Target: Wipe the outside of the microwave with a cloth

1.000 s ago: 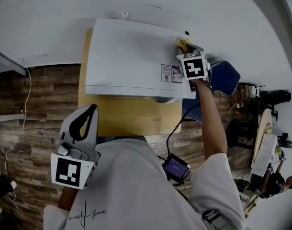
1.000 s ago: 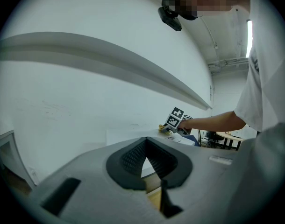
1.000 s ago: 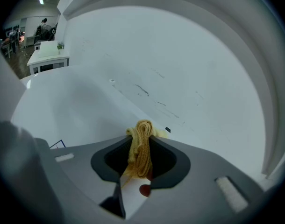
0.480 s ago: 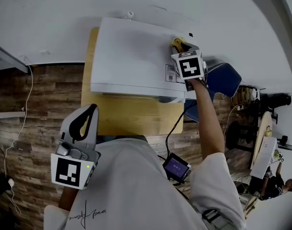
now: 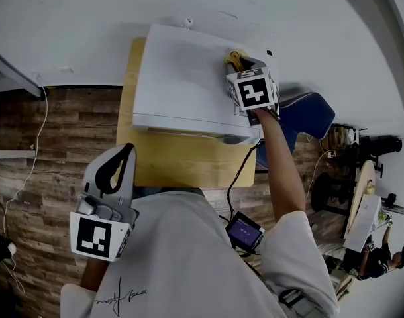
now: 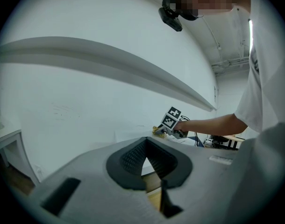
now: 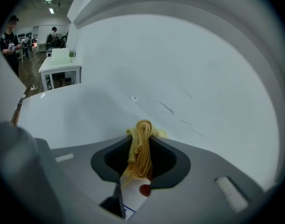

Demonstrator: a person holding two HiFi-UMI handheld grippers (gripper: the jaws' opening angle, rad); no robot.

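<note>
microwave [image 5: 182, 78]: white casing, smooth, with a soft sheen; it looks like painted metal
cloth [image 7: 141, 141]: yellow fabric, ribbed weave, soft and matt
tabletop [image 5: 182, 161]: pale wood, smooth, matt
floor [image 5: 56, 144]: brown wood-look planks with a rough-looking grain
wall [image 5: 89, 12]: white, matt, with faint scuffs
left gripper [image 6: 145, 158]: grey matt plastic shell, dark ridged jaw pads
right gripper [image 7: 140, 158]: grey matt plastic shell, dark jaw pads
shirt [image 5: 189, 257]: white cloth, matt

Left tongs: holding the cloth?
No, the left tongs are closed with nothing between them; the yellow cloth is pinched in the right tongs.
</note>
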